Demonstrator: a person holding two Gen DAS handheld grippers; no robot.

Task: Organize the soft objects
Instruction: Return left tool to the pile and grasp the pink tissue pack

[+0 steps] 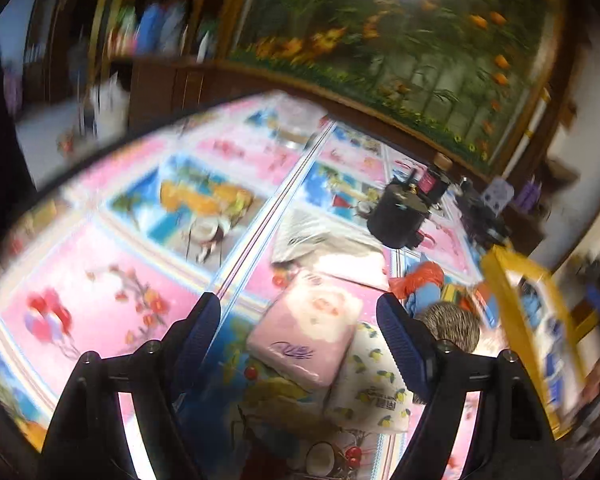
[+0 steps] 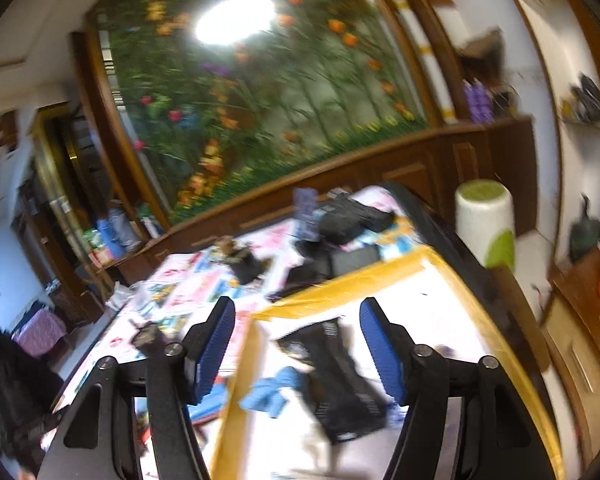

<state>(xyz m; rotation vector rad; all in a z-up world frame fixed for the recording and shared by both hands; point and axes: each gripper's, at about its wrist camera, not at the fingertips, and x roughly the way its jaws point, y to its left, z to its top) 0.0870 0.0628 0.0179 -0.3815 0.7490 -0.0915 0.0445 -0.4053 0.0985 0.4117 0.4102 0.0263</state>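
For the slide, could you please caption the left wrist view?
Open left gripper above a pink tissue pack on the patterned tablecloth.

Left wrist view: looks forward and down between its own tongs (image 1: 298,320), close over the table (image 1: 100,264), toward the flower mural (image 1: 400,40).
Right wrist view: shallower tilt, close above the yellow-rimmed box (image 2: 380,272), facing that mural (image 2: 260,100).
Shared: mural, table (image 2: 188,292), box (image 1: 512,292).
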